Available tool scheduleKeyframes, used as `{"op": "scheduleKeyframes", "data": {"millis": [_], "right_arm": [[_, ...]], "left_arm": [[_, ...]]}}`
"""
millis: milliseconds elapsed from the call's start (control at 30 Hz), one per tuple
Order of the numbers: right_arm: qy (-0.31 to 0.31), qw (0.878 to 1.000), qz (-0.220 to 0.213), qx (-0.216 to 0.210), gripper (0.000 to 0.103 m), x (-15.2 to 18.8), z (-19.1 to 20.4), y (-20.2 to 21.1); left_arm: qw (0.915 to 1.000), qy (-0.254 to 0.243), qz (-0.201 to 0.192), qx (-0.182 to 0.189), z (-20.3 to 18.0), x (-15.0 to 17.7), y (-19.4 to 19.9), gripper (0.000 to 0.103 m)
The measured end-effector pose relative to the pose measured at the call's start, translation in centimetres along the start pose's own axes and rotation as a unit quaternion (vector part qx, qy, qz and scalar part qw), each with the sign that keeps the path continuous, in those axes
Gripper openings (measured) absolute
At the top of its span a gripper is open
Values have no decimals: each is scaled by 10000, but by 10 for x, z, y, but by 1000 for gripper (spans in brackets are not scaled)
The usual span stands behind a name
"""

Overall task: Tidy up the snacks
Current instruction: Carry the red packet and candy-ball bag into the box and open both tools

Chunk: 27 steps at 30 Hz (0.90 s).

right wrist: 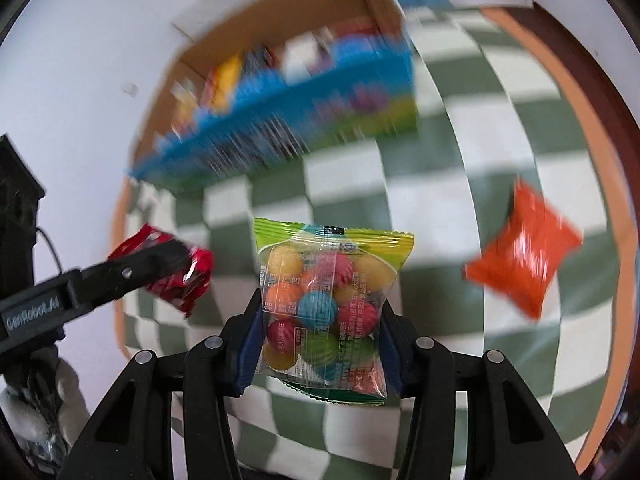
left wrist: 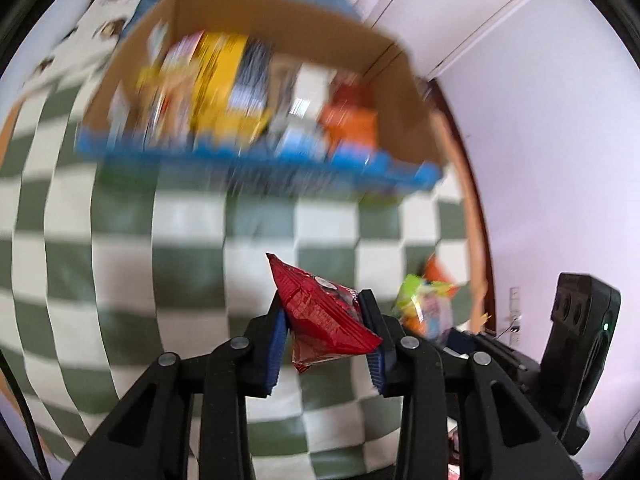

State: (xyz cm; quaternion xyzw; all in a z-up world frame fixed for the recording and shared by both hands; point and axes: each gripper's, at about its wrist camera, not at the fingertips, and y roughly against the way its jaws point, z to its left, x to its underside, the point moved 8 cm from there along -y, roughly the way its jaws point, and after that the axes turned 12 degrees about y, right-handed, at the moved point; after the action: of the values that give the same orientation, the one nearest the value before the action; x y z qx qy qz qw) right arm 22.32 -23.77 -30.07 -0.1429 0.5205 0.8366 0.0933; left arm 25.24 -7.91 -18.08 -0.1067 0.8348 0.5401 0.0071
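Left gripper (left wrist: 322, 322): fingers pinch a red snack packet (left wrist: 320, 316), held clear above the worktop (left wrist: 120, 248).
Right gripper (right wrist: 320, 332): fingers clamp a clear candy bag (right wrist: 324, 304) of coloured balls by its two side edges, also off the surface.
Destination: an open cardboard box (left wrist: 396, 92) with a blue front wall stands at the far side of the checkered cloth, already holding several blurred packets.
Remaining item: an orange packet (right wrist: 524, 256) lies on the cloth, to the right of the candy bag.
Step in hand (judged): carrying both packets toward the box.
Next move (judged): bring each gripper over the rim, find a free gap, then spread the fingers; the orange packet waits for pickup.
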Motion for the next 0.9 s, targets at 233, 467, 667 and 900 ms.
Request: {"op": "scheduleKeyframes", "data": {"millis": [233,467,667,900], "right_arm": [[361,9981,-493,-103,53,-117,8,36],[606,9968,-428,292,53,-222,-12,-1],[633,9965,-196,512,53,-272,-30,-45],[378,9968,368,600,97,-285,-53,-98]], "left_arm": [[9990,-294,-336,1,-40,-108,13,32],[9990,-161,-42,-404,-29,-208,-26,32],[9977,65,330,-587,-10,-244,-76,33],[9941,120,486,-966,10,-256,-105,64]]}}
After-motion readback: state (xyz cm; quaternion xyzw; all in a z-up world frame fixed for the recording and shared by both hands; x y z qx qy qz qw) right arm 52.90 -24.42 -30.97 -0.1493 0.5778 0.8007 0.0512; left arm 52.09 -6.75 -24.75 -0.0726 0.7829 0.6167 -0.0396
